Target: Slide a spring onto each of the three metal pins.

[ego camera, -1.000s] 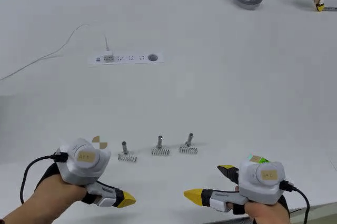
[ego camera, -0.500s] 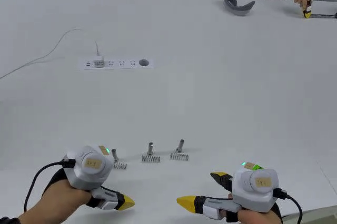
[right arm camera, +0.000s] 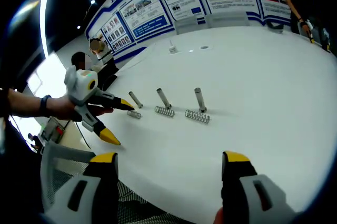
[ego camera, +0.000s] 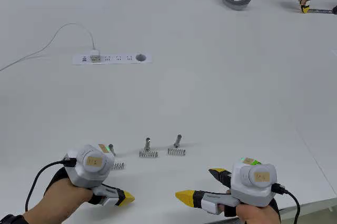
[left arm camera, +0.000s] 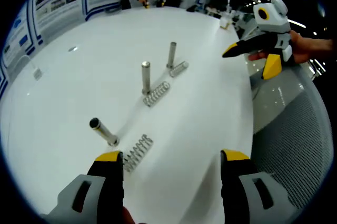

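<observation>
Now, both my grippers are empty: the left gripper (left arm camera: 171, 156) has its jaws wide apart with nothing between them, and the right gripper (right arm camera: 169, 156) is the same. The three pins (ego camera: 147, 142) stand in a row on the desk (ego camera: 210, 77), and the three springs (ego camera: 148, 154) lie flat, one beside the foot of each pin; no spring is on a pin yet.

The nearest spring (left arm camera: 137, 153) lies just in front of my left jaws, beside the nearest pin (left arm camera: 102, 131), so I judge I should begin with this one. I should close on it across its coils, near one end, and softly, because a thin spring probably bends or jumps away under a hard grip. Then I must turn it upright, bring its open end exactly over the top of the pin, and lower it straight. The pins look slim and may fall if pushed sideways, so the right jaws could hold the pin low at its foot.
</observation>
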Demonstrator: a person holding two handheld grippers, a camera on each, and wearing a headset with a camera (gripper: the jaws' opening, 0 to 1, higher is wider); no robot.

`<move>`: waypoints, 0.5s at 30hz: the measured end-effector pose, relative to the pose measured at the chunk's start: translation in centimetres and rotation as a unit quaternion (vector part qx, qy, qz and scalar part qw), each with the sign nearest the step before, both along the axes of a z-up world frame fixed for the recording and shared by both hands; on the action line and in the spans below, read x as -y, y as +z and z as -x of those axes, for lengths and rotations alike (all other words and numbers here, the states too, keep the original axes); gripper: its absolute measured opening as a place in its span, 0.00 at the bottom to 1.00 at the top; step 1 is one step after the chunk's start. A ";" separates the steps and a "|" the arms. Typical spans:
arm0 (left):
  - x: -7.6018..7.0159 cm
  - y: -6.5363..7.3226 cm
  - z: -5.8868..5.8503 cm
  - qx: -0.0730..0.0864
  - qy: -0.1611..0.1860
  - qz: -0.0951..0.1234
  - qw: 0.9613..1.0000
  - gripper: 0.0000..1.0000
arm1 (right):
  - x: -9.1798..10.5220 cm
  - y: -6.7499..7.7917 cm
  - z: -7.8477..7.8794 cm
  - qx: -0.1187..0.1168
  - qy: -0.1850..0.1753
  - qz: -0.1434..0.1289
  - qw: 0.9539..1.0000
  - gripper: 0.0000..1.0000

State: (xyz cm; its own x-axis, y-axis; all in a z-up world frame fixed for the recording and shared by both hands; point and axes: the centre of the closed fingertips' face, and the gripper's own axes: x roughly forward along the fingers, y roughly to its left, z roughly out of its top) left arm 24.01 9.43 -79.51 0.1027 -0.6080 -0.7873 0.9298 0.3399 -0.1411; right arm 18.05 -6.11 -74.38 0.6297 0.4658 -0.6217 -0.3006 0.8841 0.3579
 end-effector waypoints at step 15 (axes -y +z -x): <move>-1.7 -0.5 -1.0 0.015 0.026 -0.013 0.999 0.47 | -0.4 0.0 0.1 -0.001 0.006 -0.003 1.000 0.82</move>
State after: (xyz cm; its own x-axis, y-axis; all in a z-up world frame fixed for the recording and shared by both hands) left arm 25.00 11.17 -79.98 0.1564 -0.5810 -0.7987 0.9147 0.3903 -0.1048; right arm 17.96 -5.66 -74.40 0.6235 0.4769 -0.6195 -0.3100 0.8782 0.3641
